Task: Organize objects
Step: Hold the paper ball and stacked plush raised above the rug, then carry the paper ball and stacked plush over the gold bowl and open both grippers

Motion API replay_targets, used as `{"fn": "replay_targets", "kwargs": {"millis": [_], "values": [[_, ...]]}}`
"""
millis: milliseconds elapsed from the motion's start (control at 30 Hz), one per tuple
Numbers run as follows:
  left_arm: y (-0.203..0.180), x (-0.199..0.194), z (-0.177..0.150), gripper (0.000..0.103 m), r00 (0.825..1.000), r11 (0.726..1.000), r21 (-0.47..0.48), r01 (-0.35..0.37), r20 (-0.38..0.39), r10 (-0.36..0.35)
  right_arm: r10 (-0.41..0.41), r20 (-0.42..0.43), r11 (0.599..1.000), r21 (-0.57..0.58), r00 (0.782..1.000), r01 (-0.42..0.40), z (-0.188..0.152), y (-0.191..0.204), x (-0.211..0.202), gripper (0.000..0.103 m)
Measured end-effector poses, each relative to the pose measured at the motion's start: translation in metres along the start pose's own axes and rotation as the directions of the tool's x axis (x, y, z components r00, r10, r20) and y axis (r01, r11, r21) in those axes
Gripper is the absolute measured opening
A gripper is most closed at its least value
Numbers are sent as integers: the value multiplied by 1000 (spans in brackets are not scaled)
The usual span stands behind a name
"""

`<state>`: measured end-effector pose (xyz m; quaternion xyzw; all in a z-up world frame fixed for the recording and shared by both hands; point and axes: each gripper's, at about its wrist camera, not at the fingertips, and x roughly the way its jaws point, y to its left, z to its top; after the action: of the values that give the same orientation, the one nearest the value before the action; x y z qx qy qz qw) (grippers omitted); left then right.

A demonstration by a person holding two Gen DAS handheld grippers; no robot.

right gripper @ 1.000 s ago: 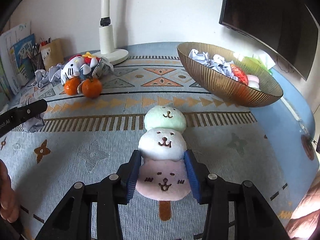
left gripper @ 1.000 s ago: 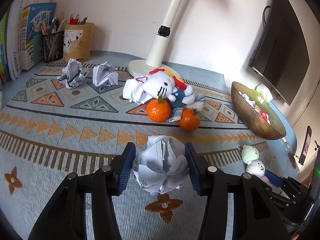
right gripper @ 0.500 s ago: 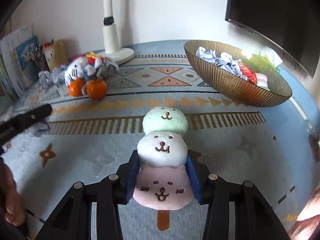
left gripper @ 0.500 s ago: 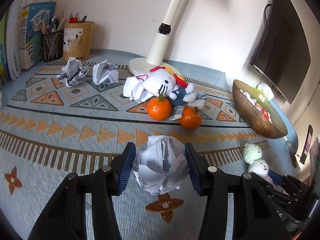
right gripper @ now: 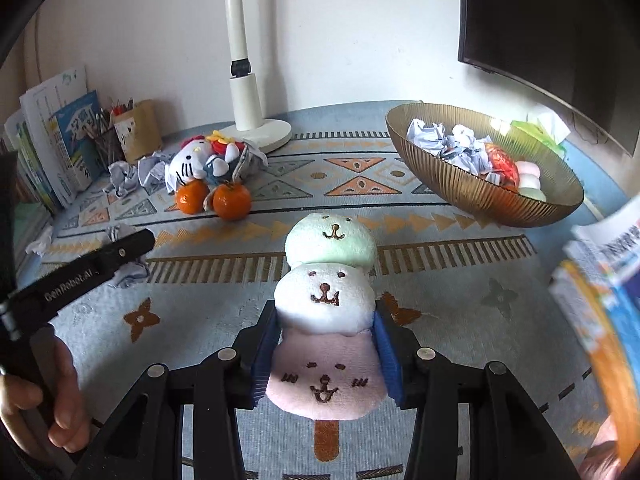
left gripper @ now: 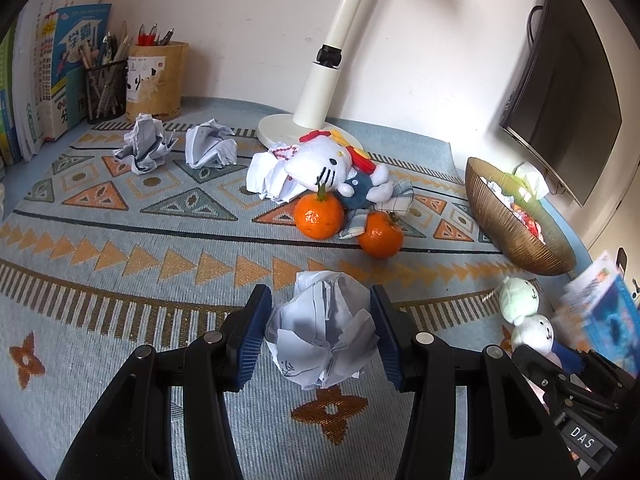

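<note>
My left gripper (left gripper: 320, 328) is shut on a crumpled white paper ball (left gripper: 322, 330), its blue pads pressing both sides just above the patterned mat. My right gripper (right gripper: 326, 344) is shut on a plush ice-pop toy (right gripper: 326, 308) made of green, white and pink faces on a brown stick; the pads squeeze its pink part. The same plush toy (left gripper: 524, 312) shows at the right edge of the left wrist view. A ribbed golden bowl (right gripper: 460, 184) stands at the back right, holding crumpled paper and other small items.
Two oranges (left gripper: 320, 216) and a white cat plush (left gripper: 328, 164) lie mid-mat by a lamp base (left gripper: 288, 132). Two more paper balls (left gripper: 140, 146), pen cups (left gripper: 154, 80) and books stand back left. A dark monitor (right gripper: 552, 40) hangs right. A blurred book (right gripper: 604, 308) enters at right.
The right gripper has lifted slightly with the plush toy and tilted. A blurred book has come into view at the right edge. The left gripper has held still with its paper ball.
</note>
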<state>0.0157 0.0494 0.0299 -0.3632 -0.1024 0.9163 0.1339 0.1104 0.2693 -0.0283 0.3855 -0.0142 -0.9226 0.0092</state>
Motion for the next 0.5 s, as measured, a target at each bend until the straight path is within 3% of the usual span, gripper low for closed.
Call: {"fn": "replay_targets", "kwargs": {"millis": [233, 500], "values": [[-13, -2, -1, 47, 1000, 999, 52, -6, 4, 6, 31, 20, 998, 56, 999, -32, 5, -7, -8, 44], [-80, -27, 36, 47, 987, 969, 205, 139, 52, -153, 151, 144, 973, 154, 978, -173, 43, -43, -39, 44]]}}
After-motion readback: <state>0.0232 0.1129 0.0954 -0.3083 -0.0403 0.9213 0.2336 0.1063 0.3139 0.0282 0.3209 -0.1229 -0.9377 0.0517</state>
